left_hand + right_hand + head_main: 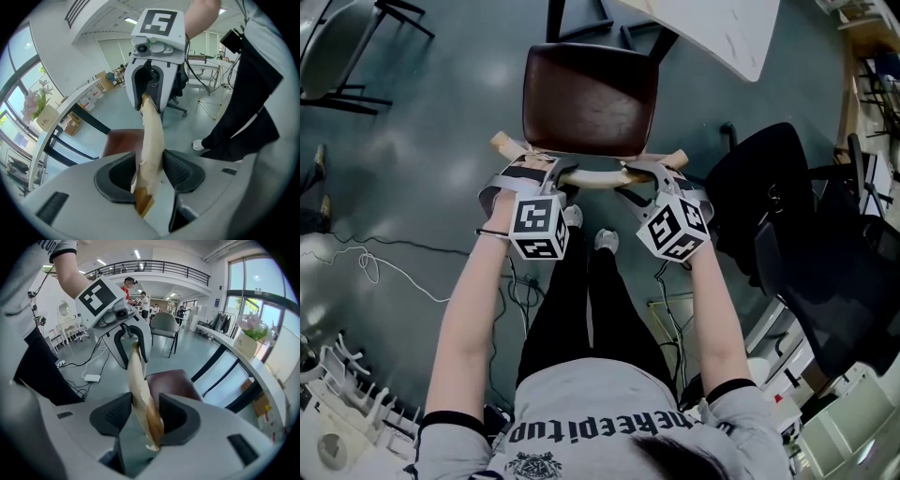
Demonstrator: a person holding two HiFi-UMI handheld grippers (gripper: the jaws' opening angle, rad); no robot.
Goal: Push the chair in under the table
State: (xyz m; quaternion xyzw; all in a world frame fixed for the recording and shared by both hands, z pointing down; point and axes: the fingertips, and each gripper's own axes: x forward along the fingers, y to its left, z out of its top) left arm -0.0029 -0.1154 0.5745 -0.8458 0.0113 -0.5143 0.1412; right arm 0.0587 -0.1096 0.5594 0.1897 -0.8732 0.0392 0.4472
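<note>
Both hands were on it: the left gripper (541,171) and right gripper (653,174) each had jaws pinching the chair's (591,98) pale back rail (592,179) near its ends, likely for an even, straight shove. The seat front stood at the table's (712,33) edge. The floor (412,141) beneath looked open, with a black office chair (797,244) close on the right.

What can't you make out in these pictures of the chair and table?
Rear chair legs: head view, hidden under the seat and backrest.
Table: cut off by the head view's top edge, so its overlap with the seat is unclear.
Left gripper and right gripper: head view, jaw tips hidden by their own bodies.
Background people: right gripper view, too small.
</note>
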